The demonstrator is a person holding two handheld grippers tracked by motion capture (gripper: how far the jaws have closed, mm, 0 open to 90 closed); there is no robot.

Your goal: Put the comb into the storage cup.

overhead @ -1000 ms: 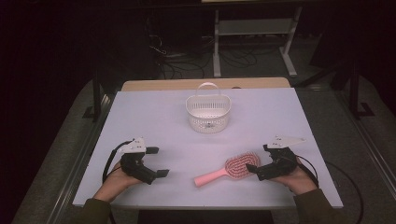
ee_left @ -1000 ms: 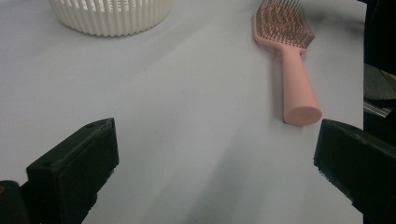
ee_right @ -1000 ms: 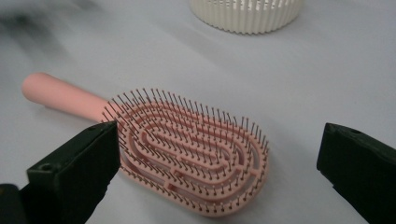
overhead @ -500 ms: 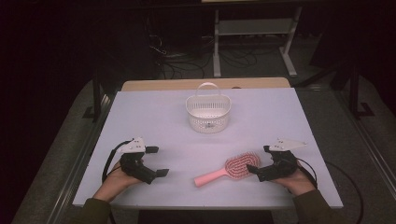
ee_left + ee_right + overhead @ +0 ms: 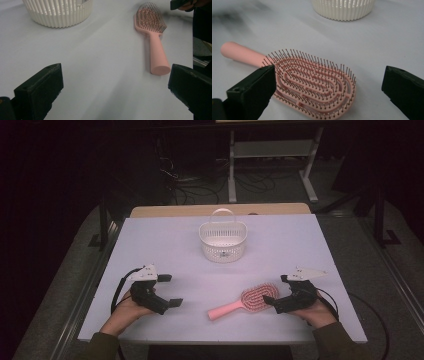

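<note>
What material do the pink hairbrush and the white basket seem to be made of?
The hairbrush looks like matte pink plastic: one smooth moulded body with an openwork head, and thin dark pins that could be metal or nylon. The basket looks like cream-white plastic with a slight sheen, judging by its even moulded slats and thin hoop handle.

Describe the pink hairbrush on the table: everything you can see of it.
The hairbrush is pink and looks like plastic: an oval vented head set with rows of thin dark pins, and a straight round handle with a flat end. It lies flat on the table, bristles up, head toward the right gripper, handle pointing to the person's left. The right gripper's open jaws sit at the head's edge; one jaw overlaps the bristles in the right gripper view, but contact cannot be told. The white basket stands apart, farther back.
</note>
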